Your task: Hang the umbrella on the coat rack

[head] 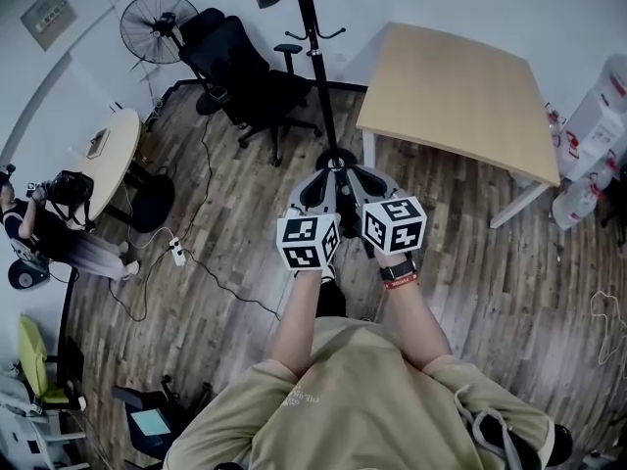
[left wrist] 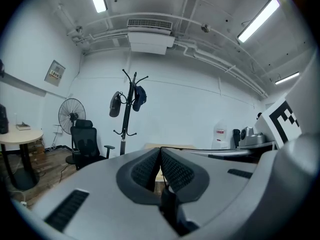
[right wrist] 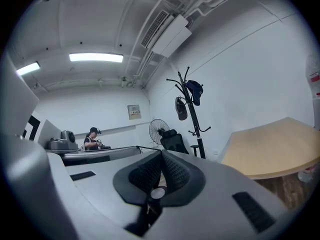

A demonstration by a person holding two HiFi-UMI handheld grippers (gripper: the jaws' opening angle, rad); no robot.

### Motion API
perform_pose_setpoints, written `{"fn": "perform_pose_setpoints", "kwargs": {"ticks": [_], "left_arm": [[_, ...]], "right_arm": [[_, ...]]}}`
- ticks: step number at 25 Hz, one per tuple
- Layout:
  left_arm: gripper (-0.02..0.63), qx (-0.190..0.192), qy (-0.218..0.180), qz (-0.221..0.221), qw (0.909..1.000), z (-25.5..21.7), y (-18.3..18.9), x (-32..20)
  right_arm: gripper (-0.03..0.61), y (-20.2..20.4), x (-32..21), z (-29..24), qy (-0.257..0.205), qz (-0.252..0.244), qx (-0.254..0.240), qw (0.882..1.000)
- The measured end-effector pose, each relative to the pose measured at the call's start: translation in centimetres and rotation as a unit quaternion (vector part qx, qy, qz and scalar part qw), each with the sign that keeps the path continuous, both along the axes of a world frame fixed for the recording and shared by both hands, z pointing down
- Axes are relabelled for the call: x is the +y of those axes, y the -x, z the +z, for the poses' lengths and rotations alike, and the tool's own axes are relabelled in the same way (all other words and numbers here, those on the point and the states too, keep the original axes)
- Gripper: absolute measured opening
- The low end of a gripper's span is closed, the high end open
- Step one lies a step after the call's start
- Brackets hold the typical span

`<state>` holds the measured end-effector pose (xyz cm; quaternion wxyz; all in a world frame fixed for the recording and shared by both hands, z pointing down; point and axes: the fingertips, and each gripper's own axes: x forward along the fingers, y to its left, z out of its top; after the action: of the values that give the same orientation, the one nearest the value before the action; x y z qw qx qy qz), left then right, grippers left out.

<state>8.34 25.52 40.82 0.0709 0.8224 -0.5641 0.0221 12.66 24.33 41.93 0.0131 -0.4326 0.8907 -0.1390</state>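
The black coat rack (head: 312, 57) stands straight ahead on the wood floor, its base just beyond my jaw tips. In the left gripper view a dark, long folded bundle (left wrist: 115, 104) that looks like the umbrella hangs from a hook of the coat rack (left wrist: 128, 114). A dark blue item (left wrist: 139, 97) hangs on the other side. The same rack (right wrist: 194, 119) shows in the right gripper view. My left gripper (head: 321, 186) (left wrist: 160, 149) and right gripper (head: 361, 182) (right wrist: 161, 154) are held side by side at chest height. Both are shut with nothing between the pads.
A beige table (head: 460, 86) stands right of the rack, and a black office chair (head: 240, 67) and a fan (head: 155, 25) left of it. A round table (head: 108, 150), a seated person (head: 49, 218) and floor cables with a power strip (head: 176, 253) lie at the left. Water bottles (head: 598, 116) stand far right.
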Motion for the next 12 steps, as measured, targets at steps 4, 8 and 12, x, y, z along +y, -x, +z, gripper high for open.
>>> {"fn": "perform_pose_setpoints", "kwargs": {"ticks": [4,8,12], "left_arm": [[0.026,0.006,-0.004,0.002,1.0000,0.5,0.7,-3.3],[0.026,0.014,-0.003,0.013,0.9998,1.8,1.6,-7.9],[0.026,0.026,-0.004,0.008,0.9996,1.8,3.3,-13.5]], "right_arm": [[0.015,0.7,-3.1,0.6,-0.003,0.005,0.002,1.000],[0.015,1.4,-7.9,1.9,0.000,0.013,0.008,1.000],[0.015,2.9,-13.3,1.9,-0.005,0.010,0.026,1.000]]}}
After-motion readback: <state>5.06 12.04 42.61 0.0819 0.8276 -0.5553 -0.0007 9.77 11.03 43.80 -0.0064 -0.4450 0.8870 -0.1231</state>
